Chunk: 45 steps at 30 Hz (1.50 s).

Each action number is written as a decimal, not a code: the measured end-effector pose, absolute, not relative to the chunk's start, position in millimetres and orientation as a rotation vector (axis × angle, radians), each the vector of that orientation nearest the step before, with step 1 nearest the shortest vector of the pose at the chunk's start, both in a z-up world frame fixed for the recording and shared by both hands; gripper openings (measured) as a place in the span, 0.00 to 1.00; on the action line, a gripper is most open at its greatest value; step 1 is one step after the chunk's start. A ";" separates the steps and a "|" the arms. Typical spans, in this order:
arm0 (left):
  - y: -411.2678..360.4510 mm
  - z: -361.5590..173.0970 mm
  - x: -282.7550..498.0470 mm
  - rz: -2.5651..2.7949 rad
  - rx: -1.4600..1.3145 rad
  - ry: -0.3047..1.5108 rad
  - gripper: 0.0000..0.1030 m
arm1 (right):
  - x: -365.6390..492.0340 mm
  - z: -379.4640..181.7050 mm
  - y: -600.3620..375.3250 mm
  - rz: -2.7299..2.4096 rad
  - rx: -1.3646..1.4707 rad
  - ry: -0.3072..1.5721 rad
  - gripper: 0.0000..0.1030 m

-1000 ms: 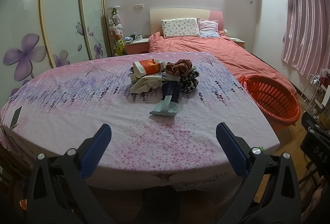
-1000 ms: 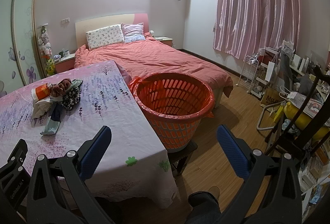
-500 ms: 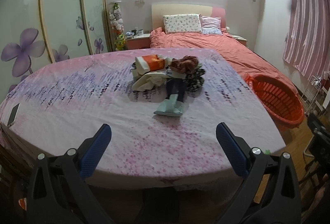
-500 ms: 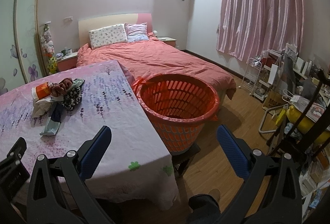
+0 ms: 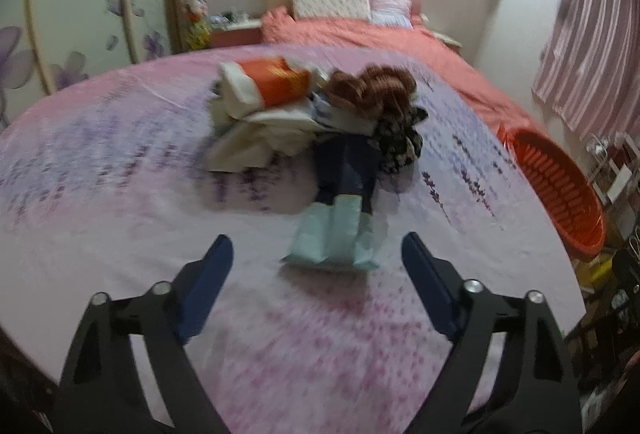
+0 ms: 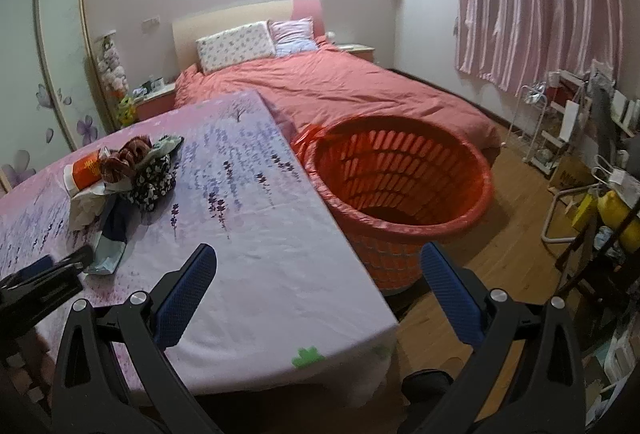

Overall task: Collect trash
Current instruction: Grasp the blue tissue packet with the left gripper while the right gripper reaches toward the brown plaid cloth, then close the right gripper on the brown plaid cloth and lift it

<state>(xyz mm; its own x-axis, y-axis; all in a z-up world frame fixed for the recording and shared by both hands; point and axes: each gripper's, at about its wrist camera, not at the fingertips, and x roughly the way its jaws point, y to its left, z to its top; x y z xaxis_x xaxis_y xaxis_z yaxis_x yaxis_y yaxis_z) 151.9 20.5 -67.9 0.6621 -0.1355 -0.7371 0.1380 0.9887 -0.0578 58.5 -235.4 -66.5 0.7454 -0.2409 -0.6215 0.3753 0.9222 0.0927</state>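
With its jaws just narrowing yet still released around nothing, the left tool nears the pale-green packet on the table; clenching early could shove it away

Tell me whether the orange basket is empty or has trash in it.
Empty as far as visible: the right wrist view shows the orange basket's bare bottom.

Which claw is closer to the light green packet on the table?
Left. The left claw hangs open just short of the light green packet; the right claw sits farther off, near the orange basket.
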 end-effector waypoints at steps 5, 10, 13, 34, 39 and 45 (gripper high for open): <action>5.9 -84.9 188.3 -0.144 0.032 0.884 0.69 | 74.0 -69.2 -231.3 -0.286 0.221 0.670 0.96; -0.6 -92.4 209.7 -0.151 0.060 0.892 0.52 | 86.8 -68.2 -226.7 -0.246 0.224 0.681 0.93; 3.3 -93.0 210.7 -0.175 0.053 0.886 0.41 | 93.9 -67.4 -219.5 -0.216 0.234 0.688 0.90; 141.7 -85.4 203.4 -0.046 -0.033 0.903 0.41 | 227.4 -67.9 -101.3 0.101 0.194 0.770 0.48; 146.0 -84.6 209.6 -0.053 -0.051 0.898 0.41 | 240.1 -80.9 -88.3 0.117 0.195 0.833 0.26; 155.1 -77.4 203.4 -0.095 -0.082 0.886 0.38 | 219.7 -66.0 -98.2 0.160 0.213 0.773 0.13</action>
<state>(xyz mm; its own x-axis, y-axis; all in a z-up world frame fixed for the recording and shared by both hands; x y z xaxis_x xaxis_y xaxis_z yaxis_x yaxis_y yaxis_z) 203.4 155.1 -77.4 0.6291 -0.1165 -0.7685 0.0483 0.9927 -0.1109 219.7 -98.2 -66.0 0.7051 0.2207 -0.6739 -0.0646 0.9664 0.2489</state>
